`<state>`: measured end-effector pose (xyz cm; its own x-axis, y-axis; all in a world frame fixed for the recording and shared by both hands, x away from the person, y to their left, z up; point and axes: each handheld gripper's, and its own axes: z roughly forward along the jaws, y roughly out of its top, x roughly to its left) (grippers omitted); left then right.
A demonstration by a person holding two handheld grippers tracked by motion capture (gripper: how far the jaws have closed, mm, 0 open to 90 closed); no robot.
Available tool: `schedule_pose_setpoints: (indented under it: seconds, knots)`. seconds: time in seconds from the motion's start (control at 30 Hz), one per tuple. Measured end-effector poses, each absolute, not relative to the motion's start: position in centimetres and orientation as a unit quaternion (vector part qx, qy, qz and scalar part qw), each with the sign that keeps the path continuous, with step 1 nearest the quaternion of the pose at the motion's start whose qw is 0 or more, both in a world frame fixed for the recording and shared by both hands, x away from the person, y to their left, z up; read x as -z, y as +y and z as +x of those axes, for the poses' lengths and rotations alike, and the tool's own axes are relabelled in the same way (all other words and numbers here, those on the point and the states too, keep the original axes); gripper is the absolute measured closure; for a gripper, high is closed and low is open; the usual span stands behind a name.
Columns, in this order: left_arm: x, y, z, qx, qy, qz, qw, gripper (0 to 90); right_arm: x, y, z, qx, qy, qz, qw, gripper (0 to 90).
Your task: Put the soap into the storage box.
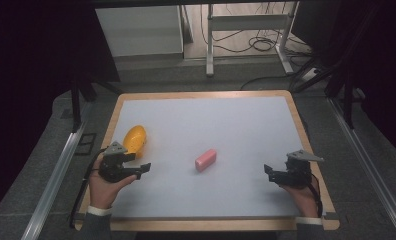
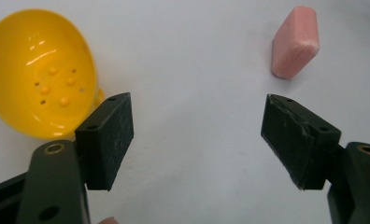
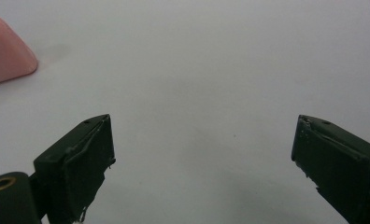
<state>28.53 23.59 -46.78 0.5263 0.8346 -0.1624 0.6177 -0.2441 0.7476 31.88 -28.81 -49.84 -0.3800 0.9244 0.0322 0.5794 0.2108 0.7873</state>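
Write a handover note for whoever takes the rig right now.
Left tool: open, holding nothing, beside the yellow bowl.
Right tool: open, holding nothing, near the table's right edge.
Yellow bowl: tipped on its side at the table's left.
Pink soap bar: lies near the middle, between the tools, touched by neither.
Done: nothing gripped.
Left: probably pick up the soap and put it in the bowl.

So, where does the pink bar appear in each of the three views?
High view: the pink bar lies near the table's middle, between both grippers.
Left gripper view: upper right, beyond the right jaw.
Right gripper view: cut off at the upper left edge.
Shared landmark: the pale table surface under the bar.
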Motion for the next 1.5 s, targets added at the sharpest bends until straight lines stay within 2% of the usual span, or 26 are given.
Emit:
schedule_pose_setpoints:
  seconds: [0.73, 1.5]
  knots:
    - [45.4, 20.9, 29.5, -0.124, 0.451, 0.789, 0.399, 25.3, 49.6, -28.7, 31.7, -0.376, 0.74, 0.503, 0.241, 5.6]
    - [45.2, 17.0, 31.2, -0.133, 0.424, 0.814, 0.374, 28.0, 49.5, -28.3, 31.6, -0.373, 0.747, 0.494, 0.244, 5.9]
